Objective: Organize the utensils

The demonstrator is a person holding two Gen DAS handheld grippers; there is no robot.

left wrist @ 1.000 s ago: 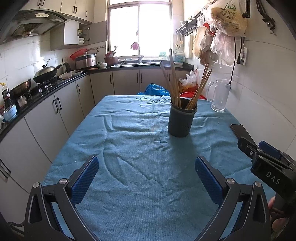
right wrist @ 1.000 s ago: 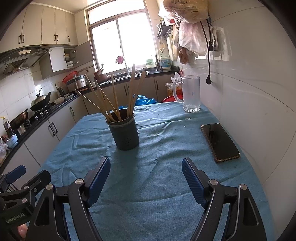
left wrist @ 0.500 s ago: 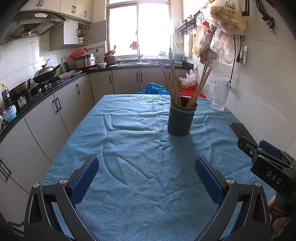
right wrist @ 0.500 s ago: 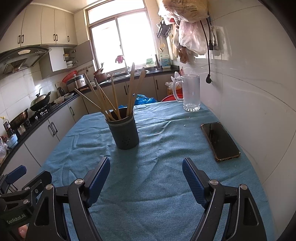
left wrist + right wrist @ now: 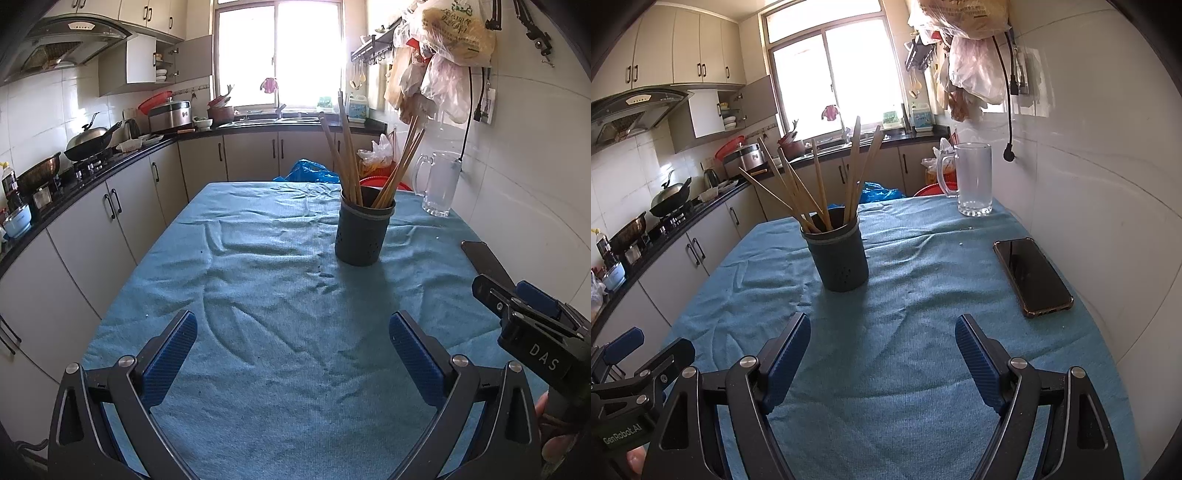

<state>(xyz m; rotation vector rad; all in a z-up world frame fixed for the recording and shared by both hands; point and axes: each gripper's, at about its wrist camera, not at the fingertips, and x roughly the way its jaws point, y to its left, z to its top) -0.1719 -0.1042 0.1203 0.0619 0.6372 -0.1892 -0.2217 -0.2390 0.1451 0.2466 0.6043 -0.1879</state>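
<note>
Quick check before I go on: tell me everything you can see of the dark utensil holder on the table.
The utensil holder is a dark, matte cylinder, plastic by the look, with small drain holes low on its wall and a lighter band below the rim. It stands upright on the blue cloth near the table's middle, touching nothing else but the cloth. About seven wooden chopsticks stand in it, fanned out and leaning on the rim. Both grippers are open and well short of it.

Bright window (image 5: pixel 277 55) over grey cabinets (image 5: pixel 251 155); white tiled wall (image 5: pixel 1089 166); blue-clothed table (image 5: pixel 277 332).
</note>
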